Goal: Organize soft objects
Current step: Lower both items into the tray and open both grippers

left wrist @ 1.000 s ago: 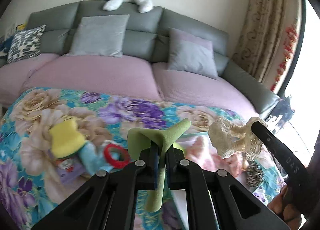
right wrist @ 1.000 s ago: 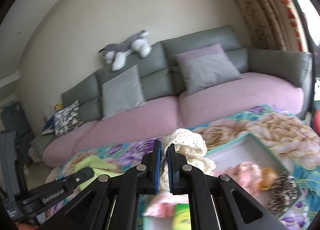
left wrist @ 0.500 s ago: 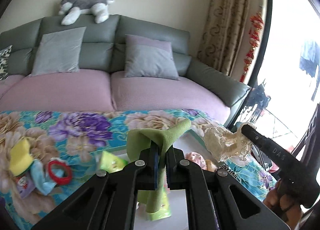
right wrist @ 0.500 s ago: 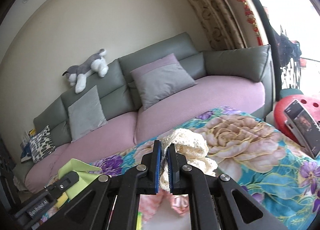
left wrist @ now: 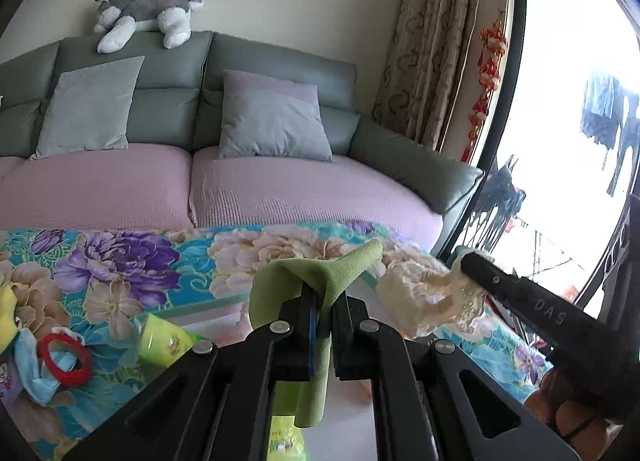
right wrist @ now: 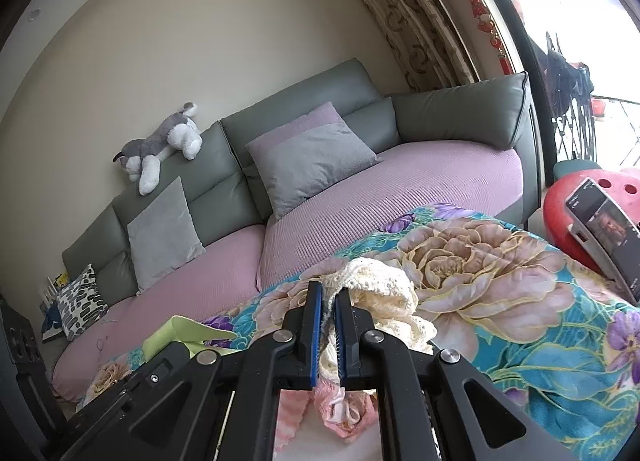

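The worktop (left wrist: pixel 132 261) with the flowered cloth carries a white box (right wrist: pixel 304 437), and this box lies directly below and in front of both my hands. My left fingers (left wrist: pixel 324 313) are closed on a green cloth (left wrist: pixel 320 277) that hangs down over the box. My right fingers (right wrist: pixel 328 325), beside them, are closed on a cream lace piece (right wrist: pixel 384 293), equally near.

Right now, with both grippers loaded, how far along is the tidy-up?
Done: pink soft items already lie in the white box below the grippers. In hand: the left gripper is shut on a green cloth, the right gripper on a cream lace piece, both over the box. Left: a yellow item, a blue cloth and a red ring on the floral cover.
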The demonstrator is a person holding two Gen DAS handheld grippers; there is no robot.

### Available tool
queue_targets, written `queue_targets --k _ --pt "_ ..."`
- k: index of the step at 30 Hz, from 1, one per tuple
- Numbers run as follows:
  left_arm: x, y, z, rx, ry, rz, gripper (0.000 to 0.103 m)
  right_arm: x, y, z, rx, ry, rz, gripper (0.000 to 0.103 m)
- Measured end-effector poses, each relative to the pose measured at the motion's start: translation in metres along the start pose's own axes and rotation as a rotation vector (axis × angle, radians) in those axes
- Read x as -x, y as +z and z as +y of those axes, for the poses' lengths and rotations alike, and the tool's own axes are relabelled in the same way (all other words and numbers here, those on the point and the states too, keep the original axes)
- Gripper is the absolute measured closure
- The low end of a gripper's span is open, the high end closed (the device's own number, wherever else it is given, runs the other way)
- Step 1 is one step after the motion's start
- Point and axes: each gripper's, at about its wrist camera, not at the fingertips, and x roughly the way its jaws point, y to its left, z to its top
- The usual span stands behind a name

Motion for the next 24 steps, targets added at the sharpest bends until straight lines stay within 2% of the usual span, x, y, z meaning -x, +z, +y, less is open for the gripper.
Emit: queue_targets --k 4,10,24 --pt "-0.011 -0.003 0.002 0.006 0.013 0.018 0.097 -0.01 -0.006 0.001 0.016 0.021 -0.024 0.096" --pt "-0.041 -0.019 0.011 0.029 0.055 0.153 0.097 -0.055 -0.029 -0.009 -0.026 -0.018 0.139 0.096" --pt "-0.066 -0.043 0.027 0.079 0.124 0.339 0.097 -0.076 -0.042 -0.025 -0.059 -0.079 0.262 0.096"
